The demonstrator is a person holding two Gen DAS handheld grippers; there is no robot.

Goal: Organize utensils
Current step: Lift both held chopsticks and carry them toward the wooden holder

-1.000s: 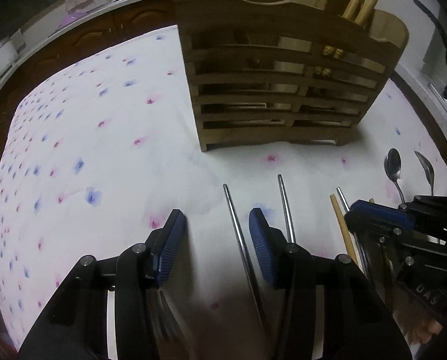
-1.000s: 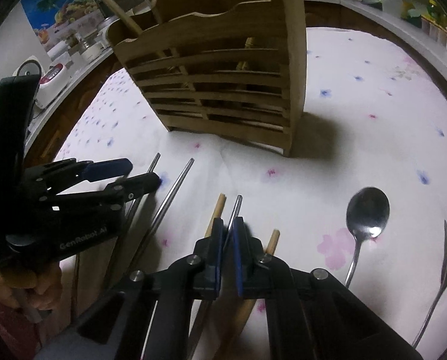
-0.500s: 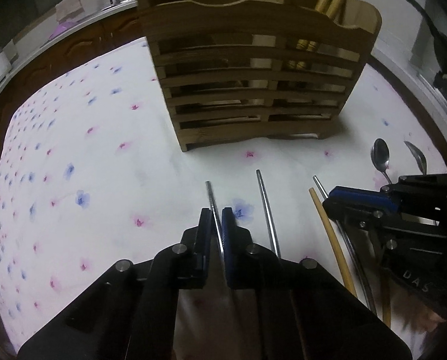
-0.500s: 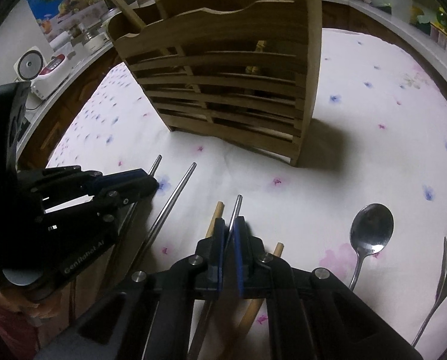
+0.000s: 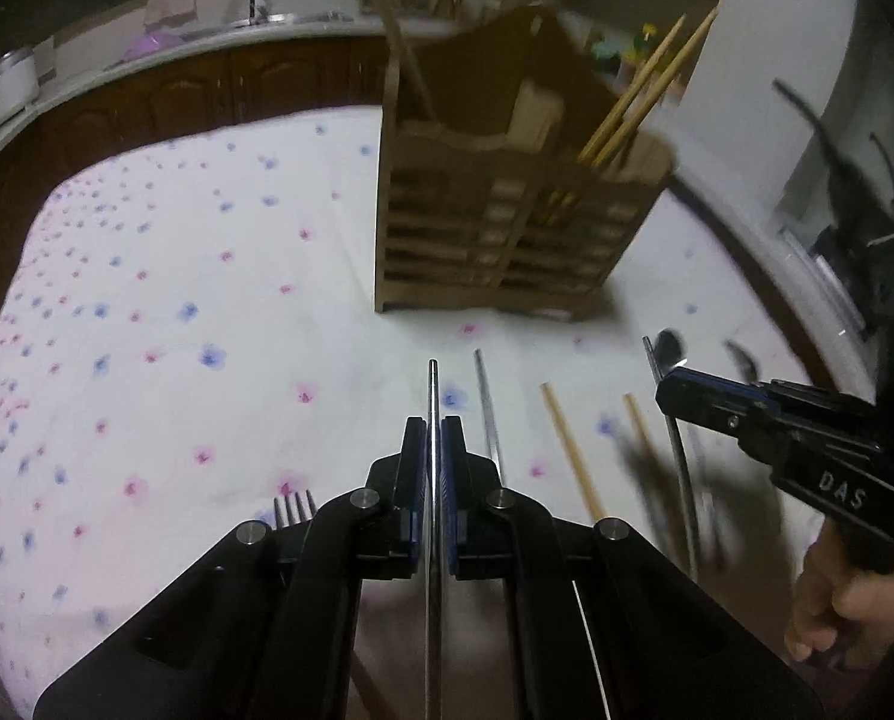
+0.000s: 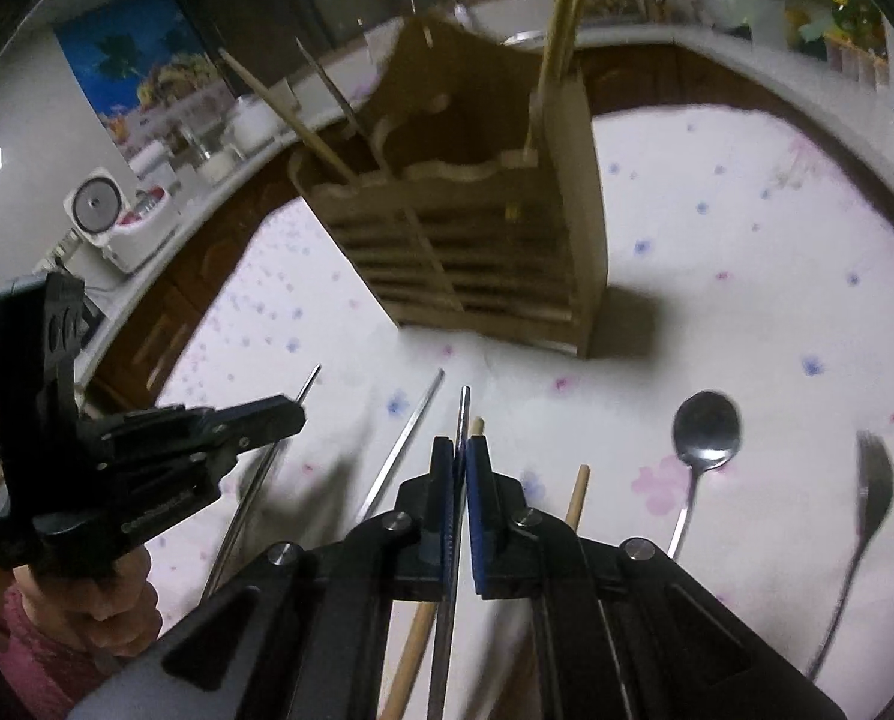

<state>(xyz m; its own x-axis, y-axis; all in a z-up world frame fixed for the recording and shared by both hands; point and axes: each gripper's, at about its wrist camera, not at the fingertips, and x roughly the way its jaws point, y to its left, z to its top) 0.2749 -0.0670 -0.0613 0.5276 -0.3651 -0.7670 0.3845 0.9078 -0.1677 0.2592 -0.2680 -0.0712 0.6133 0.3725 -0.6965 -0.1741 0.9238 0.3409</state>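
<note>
Gripping a metal chopstick (image 5: 432, 402) in left gripper (image 5: 433, 426) jaws; right gripper (image 6: 460, 450) jaws likewise clenched on another steel chopstick (image 6: 462, 414)

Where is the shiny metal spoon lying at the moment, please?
In the right wrist view, the metal spoon lies on the flowered tablecloth at lower right, between a wooden chopstick and a metal fork.

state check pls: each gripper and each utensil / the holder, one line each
left gripper: shut on a metal chopstick
right gripper: shut on a second metal chopstick
third metal chopstick: flat on the cloth
wooden chopsticks: flat on the cloth
spoon: on the cloth, bowl up
fork: on the cloth
wooden holder: upright, chopsticks standing inside
</note>
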